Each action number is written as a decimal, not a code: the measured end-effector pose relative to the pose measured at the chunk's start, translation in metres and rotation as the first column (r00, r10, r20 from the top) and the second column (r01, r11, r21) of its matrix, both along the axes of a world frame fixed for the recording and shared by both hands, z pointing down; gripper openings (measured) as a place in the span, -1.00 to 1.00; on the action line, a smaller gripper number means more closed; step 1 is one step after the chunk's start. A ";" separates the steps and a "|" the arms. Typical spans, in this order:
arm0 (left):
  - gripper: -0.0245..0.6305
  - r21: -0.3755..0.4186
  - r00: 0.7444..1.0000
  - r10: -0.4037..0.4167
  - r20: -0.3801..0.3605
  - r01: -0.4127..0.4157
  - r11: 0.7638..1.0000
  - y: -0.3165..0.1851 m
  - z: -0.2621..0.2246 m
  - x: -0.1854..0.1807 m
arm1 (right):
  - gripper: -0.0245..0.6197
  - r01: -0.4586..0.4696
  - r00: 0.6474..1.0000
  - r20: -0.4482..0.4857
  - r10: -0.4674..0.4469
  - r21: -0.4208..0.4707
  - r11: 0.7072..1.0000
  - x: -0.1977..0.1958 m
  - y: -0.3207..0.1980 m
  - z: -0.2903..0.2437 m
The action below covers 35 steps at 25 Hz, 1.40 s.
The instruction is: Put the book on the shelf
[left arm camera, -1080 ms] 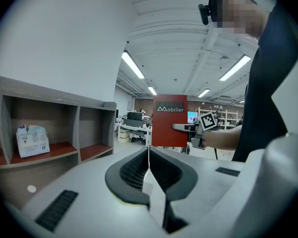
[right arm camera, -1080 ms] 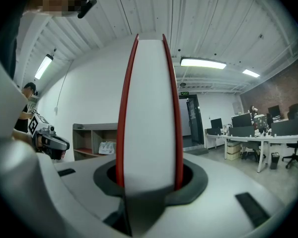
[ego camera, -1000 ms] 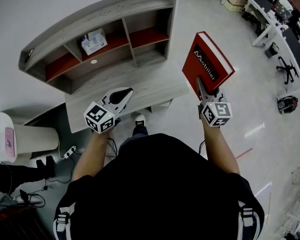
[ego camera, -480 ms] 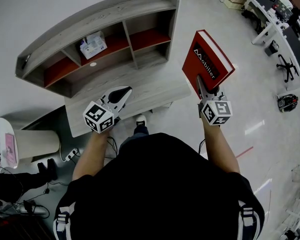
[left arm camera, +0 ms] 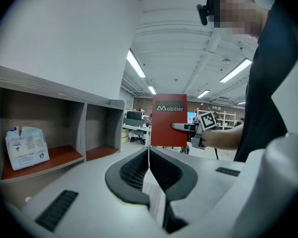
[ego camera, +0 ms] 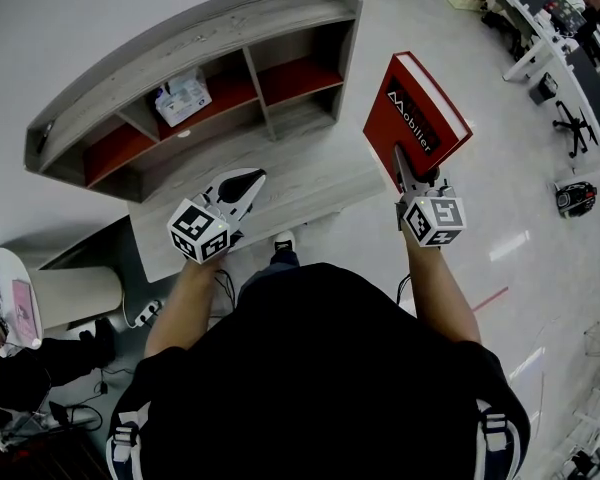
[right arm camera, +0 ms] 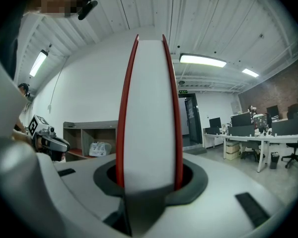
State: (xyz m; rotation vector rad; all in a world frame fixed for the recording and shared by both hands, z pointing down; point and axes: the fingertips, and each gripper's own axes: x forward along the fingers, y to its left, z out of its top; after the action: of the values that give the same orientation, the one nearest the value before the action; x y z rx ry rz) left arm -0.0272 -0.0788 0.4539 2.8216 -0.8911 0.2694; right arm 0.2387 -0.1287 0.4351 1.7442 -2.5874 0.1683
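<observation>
A red hardcover book (ego camera: 416, 120) with white lettering stands upright in my right gripper (ego camera: 412, 173), which is shut on its lower edge; it hangs in the air to the right of the desk. In the right gripper view the book (right arm camera: 149, 108) fills the jaws, page edges facing the camera. The wooden shelf (ego camera: 195, 48) with red-floored compartments stands at the back of the desk (ego camera: 310, 168). My left gripper (ego camera: 242, 182) hovers over the desk's front, jaws together with nothing between them. In the left gripper view the book (left arm camera: 169, 120) shows ahead, to the right of the shelf (left arm camera: 54, 128).
A white packet (ego camera: 182, 96) sits in the shelf's middle compartment, also the packet (left arm camera: 26, 148) in the left gripper view. A round white stool (ego camera: 40, 293) stands at the left. Office desks and chairs (ego camera: 565, 58) line the right side. A person sits at lower left.
The book and right gripper have risen slightly toward the shelf's far end. The left gripper has barely moved. The camera view shifted a little.
</observation>
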 end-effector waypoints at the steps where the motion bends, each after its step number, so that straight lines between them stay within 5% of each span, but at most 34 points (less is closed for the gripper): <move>1: -0.85 -0.001 1.000 0.003 0.000 -0.003 1.000 -0.002 0.000 0.000 | -0.40 0.000 1.000 -0.001 0.000 -0.002 1.000 -0.001 -0.002 0.001; 35: -0.85 -0.018 0.991 0.130 -0.013 -0.130 0.991 -0.119 0.004 -0.032 | -0.40 -0.090 0.996 -0.016 0.089 -0.028 0.996 -0.047 -0.090 0.006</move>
State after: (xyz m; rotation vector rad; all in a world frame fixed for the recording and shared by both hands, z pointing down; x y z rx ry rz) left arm -0.0592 -0.1983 0.4574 2.8647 -0.6990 0.2759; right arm 0.1920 -0.2190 0.4408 1.8454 -2.4850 0.1917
